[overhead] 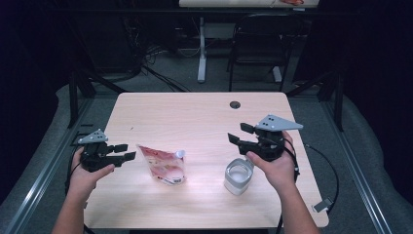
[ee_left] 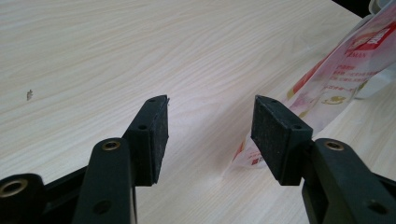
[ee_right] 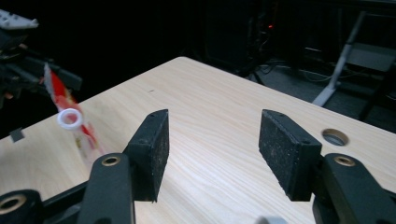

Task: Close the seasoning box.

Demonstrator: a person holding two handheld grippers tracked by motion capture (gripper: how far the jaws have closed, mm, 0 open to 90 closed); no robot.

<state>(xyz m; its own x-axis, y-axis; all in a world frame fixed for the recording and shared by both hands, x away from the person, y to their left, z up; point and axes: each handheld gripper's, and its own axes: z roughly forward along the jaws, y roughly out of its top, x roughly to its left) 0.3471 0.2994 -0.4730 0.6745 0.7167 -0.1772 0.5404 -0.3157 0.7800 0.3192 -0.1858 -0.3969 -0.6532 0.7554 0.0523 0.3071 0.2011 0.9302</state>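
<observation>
On the pale wood surface [overhead: 195,112] in the high view, the left hand-held gripper [overhead: 127,151] lies low at the left edge, held from below by the left hand [overhead: 87,173], its jaws apart and pointing right at the pouch [overhead: 163,165], just short of it. The pouch (red and white, with a white spout [overhead: 179,154]) stands near the middle. The right hand-held gripper [overhead: 240,133] sits raised above and behind the glass [overhead: 239,176], jaws spread and empty, pointing left; the right hand [overhead: 273,168] grips it from beneath, close beside the glass.

In the left gripper view, the left hand-held gripper [ee_left: 210,121] is open, nothing between the pads; the pouch [ee_left: 336,79] lies just past the right-side pad. Its red print is too small to read for sure.

In the right gripper view, the right hand-held gripper [ee_right: 212,135] is wide open over bare wood. The pouch [ee_right: 70,112] is far left, its spout ring [ee_right: 70,119] facing the camera, with a cable hole [ee_right: 335,136] at right.
</observation>
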